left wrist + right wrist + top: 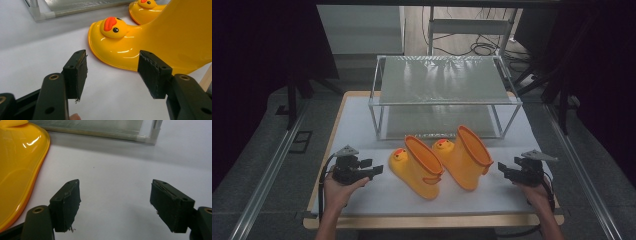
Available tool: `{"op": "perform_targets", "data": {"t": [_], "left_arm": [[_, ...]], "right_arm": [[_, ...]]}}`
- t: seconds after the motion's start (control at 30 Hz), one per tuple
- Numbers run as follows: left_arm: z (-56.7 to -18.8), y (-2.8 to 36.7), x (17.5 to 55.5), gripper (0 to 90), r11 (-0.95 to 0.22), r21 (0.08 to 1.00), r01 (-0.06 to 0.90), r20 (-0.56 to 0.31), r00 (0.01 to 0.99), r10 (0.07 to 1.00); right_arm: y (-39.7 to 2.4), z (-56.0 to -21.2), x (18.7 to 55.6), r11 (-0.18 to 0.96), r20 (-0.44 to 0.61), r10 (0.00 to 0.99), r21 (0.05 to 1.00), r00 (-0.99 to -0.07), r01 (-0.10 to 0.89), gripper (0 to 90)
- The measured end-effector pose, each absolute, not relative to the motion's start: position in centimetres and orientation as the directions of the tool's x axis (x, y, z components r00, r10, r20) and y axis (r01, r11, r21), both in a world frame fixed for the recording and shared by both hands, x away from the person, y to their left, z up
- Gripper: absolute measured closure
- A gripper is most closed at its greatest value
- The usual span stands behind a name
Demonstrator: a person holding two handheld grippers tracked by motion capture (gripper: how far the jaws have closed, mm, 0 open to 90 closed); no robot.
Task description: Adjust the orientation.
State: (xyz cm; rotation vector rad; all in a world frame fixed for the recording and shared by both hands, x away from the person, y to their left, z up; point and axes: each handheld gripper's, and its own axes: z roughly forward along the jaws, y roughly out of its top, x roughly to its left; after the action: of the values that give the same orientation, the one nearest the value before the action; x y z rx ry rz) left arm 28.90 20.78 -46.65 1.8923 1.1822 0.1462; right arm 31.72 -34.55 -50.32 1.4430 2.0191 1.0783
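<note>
Two yellow boots stand side by side on the white table [362, 200], between the two grippers. The left boot [417, 167], with a duck face on its toe, sits just ahead of the left gripper [374, 167], whose jaws are spread apart with nothing between them. The right boot [464, 157] is near the right gripper [504, 170], also spread wide and holding nothing. One metal-framed rack [444, 95] with two shelves stands beyond both boots
</note>
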Motion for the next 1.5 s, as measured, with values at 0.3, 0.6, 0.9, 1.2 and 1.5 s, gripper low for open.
{"op": "perform_targets", "data": {"t": [0.3,0.6,0.9,1.2,1.5], "left_arm": [[-46.7,20.7,28.2,59.5,-0.148,0.744,0.652,-0.317,0.539,0.781],[-46.3,19.9,27.5,89.2,-0.175,0.748,0.640,-0.298,0.559,0.774],[-46.3,17.3,26.7,89.7,-0.232,0.753,0.616,-0.275,0.615,0.739],[-46.6,13.8,25.7,89.8,-0.290,0.755,0.589,-0.263,0.676,0.688],[-46.9,9.7,24.3,89.9,-0.329,0.771,0.545,-0.247,0.733,0.634]], "right_arm": [[-34.5,-50.8,31.7,0.169,0.088,0.920,0.791,-0.382,0.588,29.1],[-34.0,-51.1,31.6,0.221,0.018,0.925,0.787,-0.379,0.576,30.7],[-34.4,-50.9,31.4,0.205,0.001,0.939,0.802,-0.345,0.561,32.5],[-34.2,-51.0,31.5,0.211,0.000,0.938,0.795,-0.348,0.568,32.5],[-34.0,-51.2,31.5,0.214,0.000,0.938,0.787,-0.347,0.579,32.6]]}}
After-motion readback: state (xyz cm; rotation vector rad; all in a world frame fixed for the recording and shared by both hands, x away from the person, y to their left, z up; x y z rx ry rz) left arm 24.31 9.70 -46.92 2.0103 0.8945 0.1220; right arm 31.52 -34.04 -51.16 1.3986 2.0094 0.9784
